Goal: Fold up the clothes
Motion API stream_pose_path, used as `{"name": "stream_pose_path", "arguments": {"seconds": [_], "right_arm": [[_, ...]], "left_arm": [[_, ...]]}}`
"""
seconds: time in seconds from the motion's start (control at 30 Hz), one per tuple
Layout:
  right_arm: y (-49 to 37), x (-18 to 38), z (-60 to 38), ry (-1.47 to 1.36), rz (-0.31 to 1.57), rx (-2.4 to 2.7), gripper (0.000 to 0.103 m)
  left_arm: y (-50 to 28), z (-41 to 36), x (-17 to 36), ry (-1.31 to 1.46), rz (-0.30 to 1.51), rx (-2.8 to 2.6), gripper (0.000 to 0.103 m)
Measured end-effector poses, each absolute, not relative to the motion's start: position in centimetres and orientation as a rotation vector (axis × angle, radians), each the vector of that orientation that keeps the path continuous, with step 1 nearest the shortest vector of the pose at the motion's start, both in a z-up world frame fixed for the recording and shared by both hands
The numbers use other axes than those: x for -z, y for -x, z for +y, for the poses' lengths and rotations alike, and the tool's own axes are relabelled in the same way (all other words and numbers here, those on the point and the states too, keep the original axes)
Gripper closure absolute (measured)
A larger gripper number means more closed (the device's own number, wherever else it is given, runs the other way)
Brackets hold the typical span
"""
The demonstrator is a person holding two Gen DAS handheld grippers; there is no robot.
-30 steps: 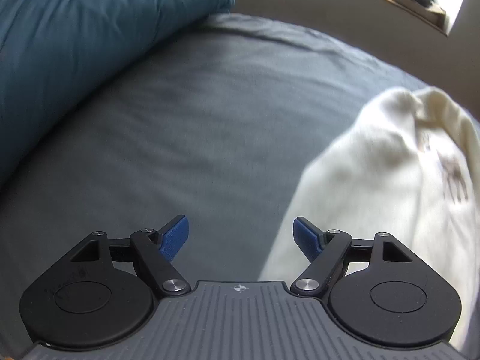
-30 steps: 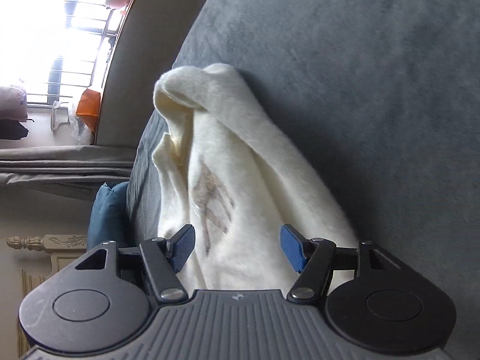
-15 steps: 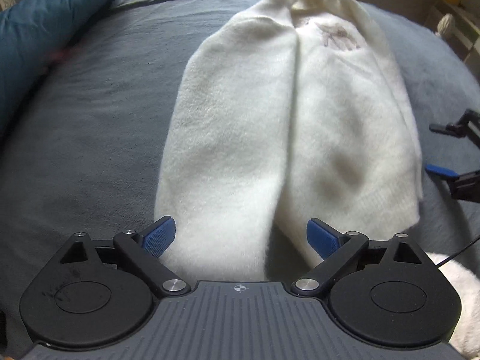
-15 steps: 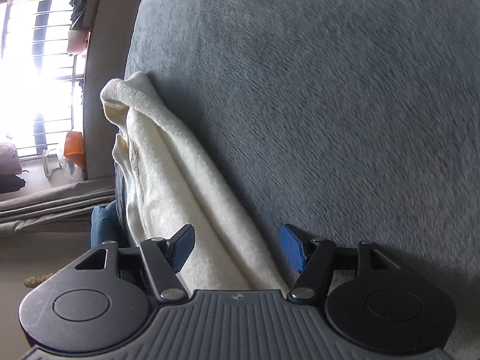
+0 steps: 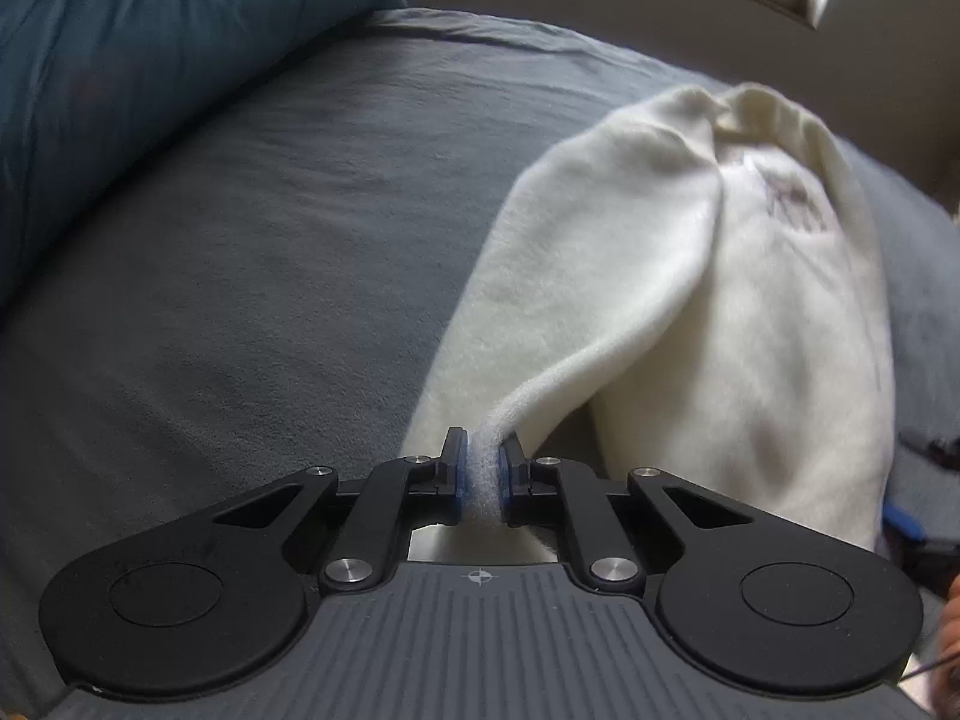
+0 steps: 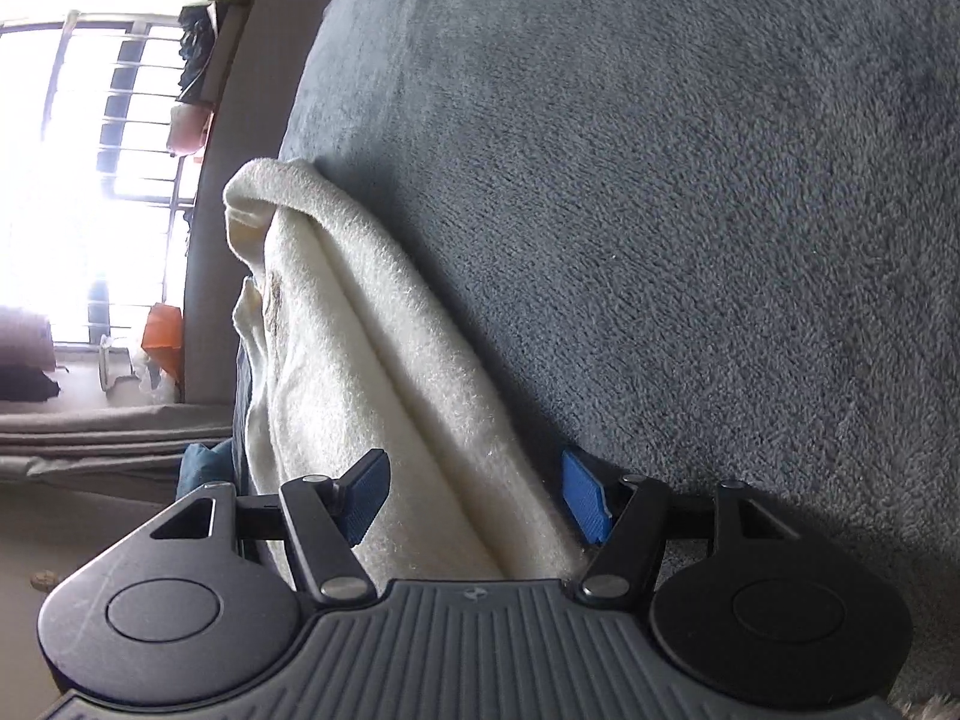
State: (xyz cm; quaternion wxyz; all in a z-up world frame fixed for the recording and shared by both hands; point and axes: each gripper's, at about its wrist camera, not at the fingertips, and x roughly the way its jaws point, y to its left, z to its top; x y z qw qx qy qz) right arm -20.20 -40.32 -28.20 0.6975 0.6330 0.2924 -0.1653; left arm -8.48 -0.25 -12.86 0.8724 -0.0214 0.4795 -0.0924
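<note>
Cream garment (image 5: 690,300) lay on the grey bed (image 5: 270,270), long axis running away from both grippers toward the far edge. Left gripper (image 5: 480,471) had just closed, fingers (image 5: 455,468) pinching the near hem corner. Right gripper (image 6: 474,495) stood wide, fingers (image 6: 367,495) straddling the garment's near edge without pressing it, so its corner grab looked next.
</note>
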Motion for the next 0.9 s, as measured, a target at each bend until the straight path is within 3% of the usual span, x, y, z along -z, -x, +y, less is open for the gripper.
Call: {"name": "stream_pose_path", "arguments": {"seconds": [0.3, 0.5, 0.6, 0.63, 0.67, 0.73, 0.9], "right_arm": [[20.3, 28.9, -40.6, -1.41, 0.617, 0.342, 0.037], [20.8, 29.3, -40.5, -1.411, 0.606, 0.344, 0.036], [20.6, 29.5, -40.4, -1.412, 0.598, 0.342, 0.034], [20.5, 29.6, -40.4, -1.414, 0.595, 0.341, 0.033], [20.4, 29.6, -40.4, -1.411, 0.594, 0.34, 0.032], [19.8, 29.6, -40.3, -1.399, 0.595, 0.334, 0.027], [18.5, 29.1, -40.1, -1.341, 0.613, 0.294, 0.011]], "left_arm": [[-3.1, 6.8, 7.5, 0.227, 0.858, 0.108, 0.096], [-13.5, 10.1, 2.5, 0.172, 0.673, -0.024, 0.096], [-17.8, 10.2, 2.5, 0.143, 0.697, -0.035, 0.085], [-18.6, 9.8, 3.4, 0.11, 0.728, -0.059, 0.073], [-19.3, 9.4, 4.4, 0.076, 0.759, -0.08, 0.055], [-19.7, 8.2, 6.9, 0.005, 0.822, -0.101, 0.041], [-17.9, 7.3, 11.6, 0.055, 0.946, -0.094, 0.041]]}}
